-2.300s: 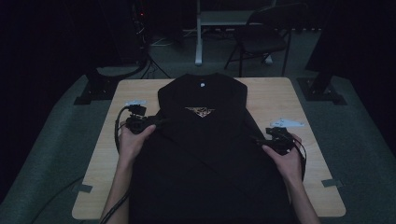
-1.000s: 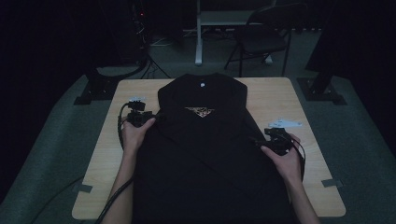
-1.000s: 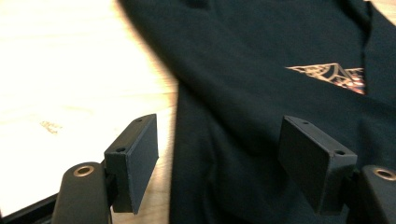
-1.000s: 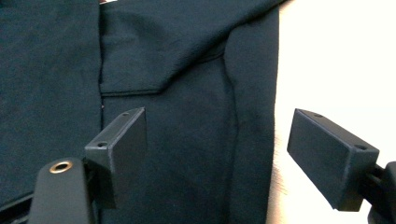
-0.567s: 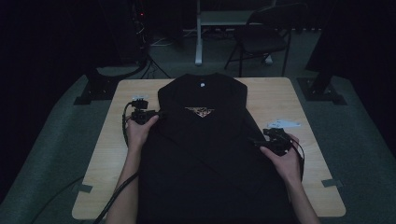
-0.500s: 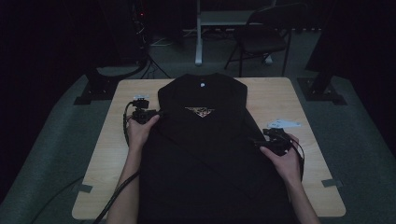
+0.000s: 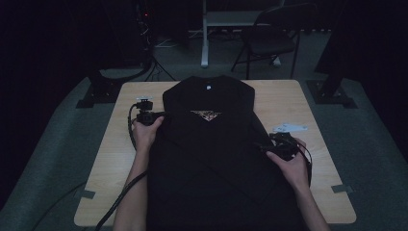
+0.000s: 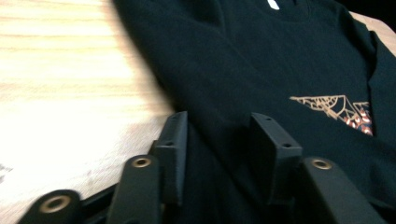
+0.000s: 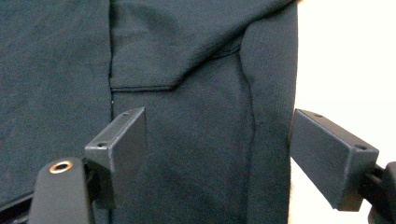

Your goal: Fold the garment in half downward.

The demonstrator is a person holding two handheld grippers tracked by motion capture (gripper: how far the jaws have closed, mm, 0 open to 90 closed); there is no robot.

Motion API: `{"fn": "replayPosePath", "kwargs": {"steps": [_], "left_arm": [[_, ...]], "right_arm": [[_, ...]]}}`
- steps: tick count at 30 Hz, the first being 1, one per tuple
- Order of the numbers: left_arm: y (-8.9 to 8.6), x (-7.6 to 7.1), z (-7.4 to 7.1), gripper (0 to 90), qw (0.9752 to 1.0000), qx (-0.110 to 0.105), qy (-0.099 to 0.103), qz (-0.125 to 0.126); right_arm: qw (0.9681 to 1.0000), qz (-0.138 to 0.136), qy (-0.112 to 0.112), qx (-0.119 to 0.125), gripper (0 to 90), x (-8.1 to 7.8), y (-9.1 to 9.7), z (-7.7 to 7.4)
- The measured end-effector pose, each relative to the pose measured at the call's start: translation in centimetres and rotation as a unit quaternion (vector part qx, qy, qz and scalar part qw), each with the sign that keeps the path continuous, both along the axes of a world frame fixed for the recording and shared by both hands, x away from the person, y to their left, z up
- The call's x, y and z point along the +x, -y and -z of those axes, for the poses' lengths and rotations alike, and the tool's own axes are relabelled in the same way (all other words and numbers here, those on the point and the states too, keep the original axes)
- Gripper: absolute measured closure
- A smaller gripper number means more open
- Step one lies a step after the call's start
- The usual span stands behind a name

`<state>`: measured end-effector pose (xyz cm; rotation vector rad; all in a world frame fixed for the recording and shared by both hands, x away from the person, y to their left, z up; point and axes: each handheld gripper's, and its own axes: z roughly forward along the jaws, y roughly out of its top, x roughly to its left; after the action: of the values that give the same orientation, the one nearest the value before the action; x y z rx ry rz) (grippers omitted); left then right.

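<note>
A black shirt (image 7: 216,159) lies spread on the wooden table (image 7: 110,163), folded inward along both sides. A small white neck label (image 7: 209,87) shows at its collar, too small to read, and below it a gold web-like print (image 7: 206,114), no lettering legible. The left gripper (image 7: 155,117) has just been closing, its jaws half apart around the shirt's edge fold without clearly pinching it. The right gripper (image 7: 266,148) stands wide open astride the opposite folded edge.
</note>
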<state>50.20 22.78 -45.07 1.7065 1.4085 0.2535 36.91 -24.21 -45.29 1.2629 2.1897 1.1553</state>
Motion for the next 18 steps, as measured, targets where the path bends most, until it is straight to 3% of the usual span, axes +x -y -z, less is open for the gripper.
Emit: {"fn": "replayPosePath", "kwargs": {"steps": [6,8,12,18], "left_arm": [[0.8,0.7,0.0,58.3,0.9998,0.019,0.008,-0.003],[0.8,0.8,-0.1,66.3,0.9994,0.031,0.003,-0.013],[0.4,0.9,-0.1,79.3,0.9997,0.013,-0.014,-0.018],[0.4,1.0,-0.1,80.3,0.9996,0.011,-0.021,-0.017]], "right_arm": [[1.0,-0.002,-0.001,0.001,19.7,0.0,0.0,0.0],[1.0,-0.005,-0.002,0.003,19.8,0.1,-0.1,0.0],[0.9996,-0.011,-0.01,0.022,19.8,0.5,0.1,0.1],[0.9996,-0.015,-0.02,0.015,19.8,2.5,-0.1,-0.4]]}}
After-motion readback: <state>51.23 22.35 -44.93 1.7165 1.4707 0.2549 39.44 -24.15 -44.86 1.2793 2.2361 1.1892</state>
